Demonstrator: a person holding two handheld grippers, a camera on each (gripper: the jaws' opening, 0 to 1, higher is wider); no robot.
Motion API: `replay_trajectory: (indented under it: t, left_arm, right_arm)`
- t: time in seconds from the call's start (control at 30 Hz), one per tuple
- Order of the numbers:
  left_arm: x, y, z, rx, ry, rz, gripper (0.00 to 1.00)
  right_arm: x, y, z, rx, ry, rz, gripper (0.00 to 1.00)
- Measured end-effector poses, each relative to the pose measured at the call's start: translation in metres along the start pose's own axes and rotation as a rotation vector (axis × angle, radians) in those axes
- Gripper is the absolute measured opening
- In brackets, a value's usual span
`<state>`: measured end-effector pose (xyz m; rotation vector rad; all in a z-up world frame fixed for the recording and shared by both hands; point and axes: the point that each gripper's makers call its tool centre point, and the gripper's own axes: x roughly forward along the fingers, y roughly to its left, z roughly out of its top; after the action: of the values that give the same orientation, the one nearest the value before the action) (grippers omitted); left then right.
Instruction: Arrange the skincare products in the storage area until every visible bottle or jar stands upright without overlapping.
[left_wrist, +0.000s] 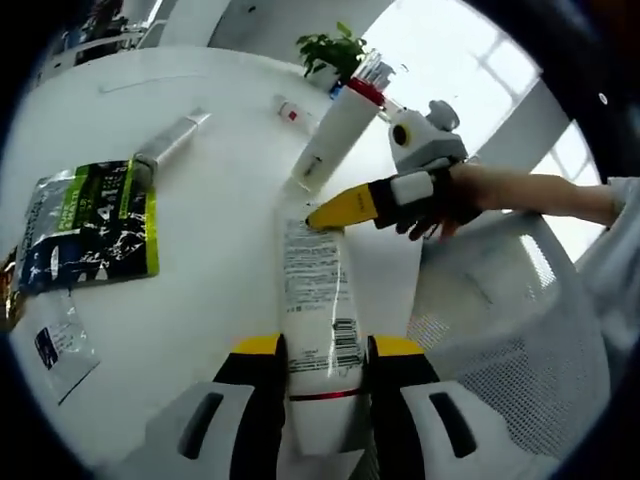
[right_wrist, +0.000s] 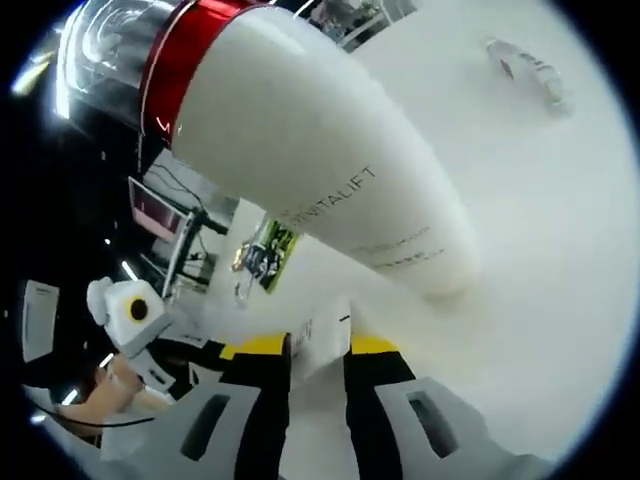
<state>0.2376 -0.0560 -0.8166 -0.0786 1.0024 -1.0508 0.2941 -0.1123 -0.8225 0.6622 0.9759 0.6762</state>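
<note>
A white tube with a printed label and a thin red band lies along the white table. My left gripper is shut on its red-band end. My right gripper comes in from the right, held by a hand, and its yellow jaws pinch the tube's far flat end. In the right gripper view that flat end sits between the jaws of my right gripper. A second white tube with a red collar and clear cap stands tilted just beyond, looming large as the second tube.
A silver tube lies flat at the far left. Near it lie a green and black sachet and a small clear packet. A small white item and a potted plant sit farther back. A white mesh chair stands at the right.
</note>
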Motion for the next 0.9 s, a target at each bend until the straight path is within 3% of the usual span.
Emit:
replay_trajectory:
  t: [0.1, 0.57, 0.7, 0.8, 0.87, 0.9]
  left_arm:
    - [0.001, 0.000, -0.001, 0.038, 0.012, 0.015, 0.28]
    - [0.001, -0.001, -0.004, 0.156, 0.029, 0.029, 0.28]
    - [0.001, -0.003, -0.005, 0.200, 0.027, 0.030, 0.28]
    - [0.003, -0.003, -0.004, 0.244, 0.020, 0.049, 0.29]
    - [0.001, -0.005, -0.002, 0.231, 0.018, 0.037, 0.29]
    - [0.000, -0.005, -0.001, 0.225, 0.016, 0.035, 0.30]
  right_arm:
    - [-0.003, -0.002, -0.002, 0.066, 0.007, 0.004, 0.17]
    - [-0.009, 0.000, -0.011, 0.173, 0.045, 0.046, 0.15]
    - [-0.011, -0.002, -0.014, 0.249, 0.073, 0.041, 0.13]
    - [-0.013, 0.006, -0.006, 0.222, 0.045, 0.038, 0.11]
    - [-0.015, 0.015, 0.003, 0.172, 0.011, 0.037, 0.09]
    - [-0.018, 0.019, 0.003, 0.190, 0.012, 0.036, 0.09]
